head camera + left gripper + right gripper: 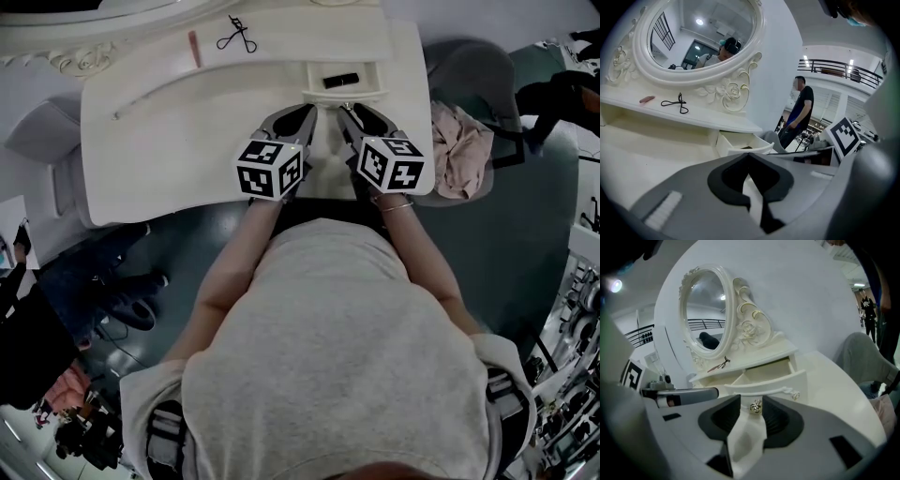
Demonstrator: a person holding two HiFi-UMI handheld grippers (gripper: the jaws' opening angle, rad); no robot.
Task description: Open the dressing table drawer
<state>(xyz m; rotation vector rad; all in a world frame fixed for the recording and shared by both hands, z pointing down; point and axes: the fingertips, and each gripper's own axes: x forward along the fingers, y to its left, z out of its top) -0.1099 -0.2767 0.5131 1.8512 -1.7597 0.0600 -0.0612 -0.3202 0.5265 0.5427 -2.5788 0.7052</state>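
The small white drawer (343,95) at the right of the dressing table (169,159) stands pulled out, with a black item (340,81) inside. In the right gripper view the drawer (765,383) is open. Its gold knob (756,406) sits between the jaws of my right gripper (753,402), which stand apart with a gap on the knob's left side. My right gripper (347,114) is just in front of the drawer. My left gripper (307,114) lies beside it over the tabletop, tips together and empty (749,155), with the drawer (740,146) ahead of it.
An eyelash curler (237,37) and a pink stick (195,49) lie on the upper shelf under the oval mirror (698,33). A grey chair with a pink cloth (457,141) stands right of the table. A person (800,110) stands in the background.
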